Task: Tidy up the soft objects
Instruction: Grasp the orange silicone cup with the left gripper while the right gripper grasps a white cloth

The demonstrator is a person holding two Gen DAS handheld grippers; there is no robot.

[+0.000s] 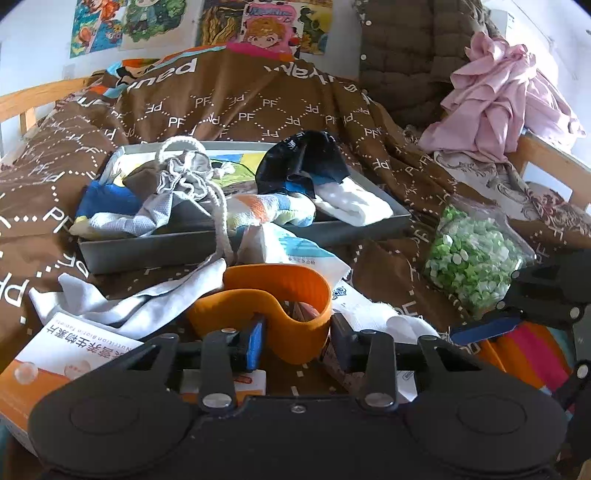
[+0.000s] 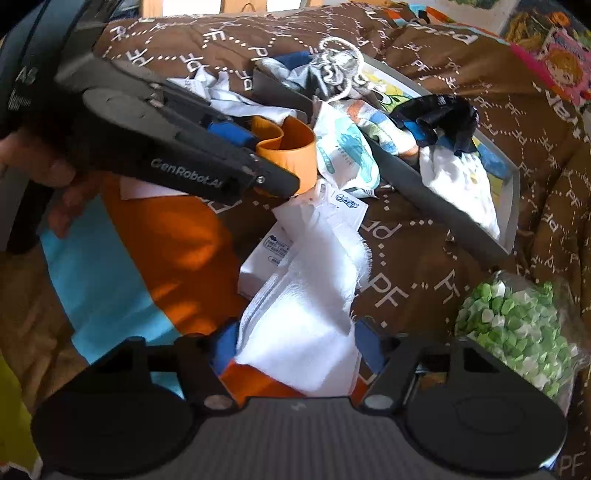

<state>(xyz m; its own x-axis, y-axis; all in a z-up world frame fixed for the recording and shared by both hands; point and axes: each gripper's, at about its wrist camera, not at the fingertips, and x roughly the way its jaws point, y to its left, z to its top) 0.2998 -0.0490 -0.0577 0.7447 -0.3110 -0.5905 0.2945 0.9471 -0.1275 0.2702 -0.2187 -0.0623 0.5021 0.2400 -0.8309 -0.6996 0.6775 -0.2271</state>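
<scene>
My left claw [image 1: 295, 338] stands spread around the curled orange rubber band [image 1: 275, 314] — not yet pinching it. My right claw [image 2: 295, 347] straddles the frayed white gauze cloth [image 2: 306, 295], spread too. The grey rectangular tray [image 1: 207, 247] of socks lies at twelve o'clock.

Daylight from the upper side, bright and cool; the white wall [image 1: 44, 33] is washed out. Strong fisheye curvature with dark vignetted corners in both views. The white gauze cloth [image 2: 306, 332] is overexposed and motion-blurred; shadow patches mottle the orange bedding panel [image 2: 177, 258].
</scene>
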